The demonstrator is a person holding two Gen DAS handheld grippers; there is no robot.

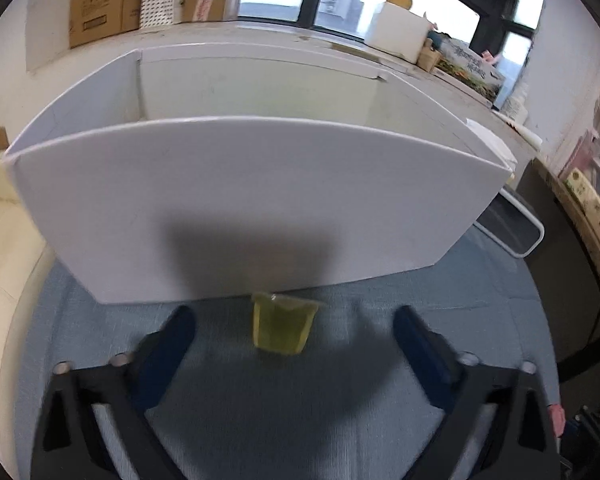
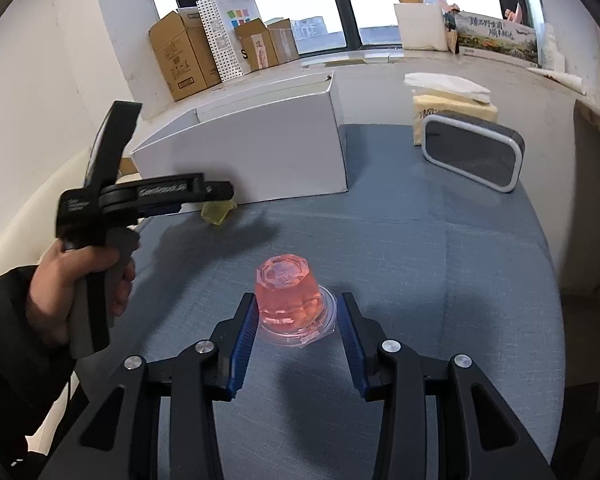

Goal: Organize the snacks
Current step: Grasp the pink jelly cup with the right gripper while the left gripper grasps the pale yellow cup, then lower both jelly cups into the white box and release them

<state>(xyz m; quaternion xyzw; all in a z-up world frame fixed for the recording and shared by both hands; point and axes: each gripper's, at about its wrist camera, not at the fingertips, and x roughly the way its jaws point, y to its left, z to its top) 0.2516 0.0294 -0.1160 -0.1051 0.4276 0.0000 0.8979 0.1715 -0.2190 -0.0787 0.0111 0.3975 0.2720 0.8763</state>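
A yellow-green jelly cup (image 1: 284, 328) lies on the blue-grey cloth right at the foot of a white open box (image 1: 260, 208). My left gripper (image 1: 294, 316) is open, its blue pads standing well apart on both sides of the cup without touching it. In the right wrist view a hand holds that left gripper (image 2: 222, 198) over the same yellow cup (image 2: 218, 216), in front of the white box (image 2: 260, 152). My right gripper (image 2: 298, 312) is shut on a pink jelly cup (image 2: 288, 296), which is upside down with its clear rim between the pads.
A dark rounded case with a white rim (image 2: 474, 152) stands at the table's back right, with a tissue pack (image 2: 452, 106) behind it. Cardboard boxes (image 2: 184, 56) and a dotted bag line the window sill. A cream seat (image 1: 4, 248) lies left of the table.
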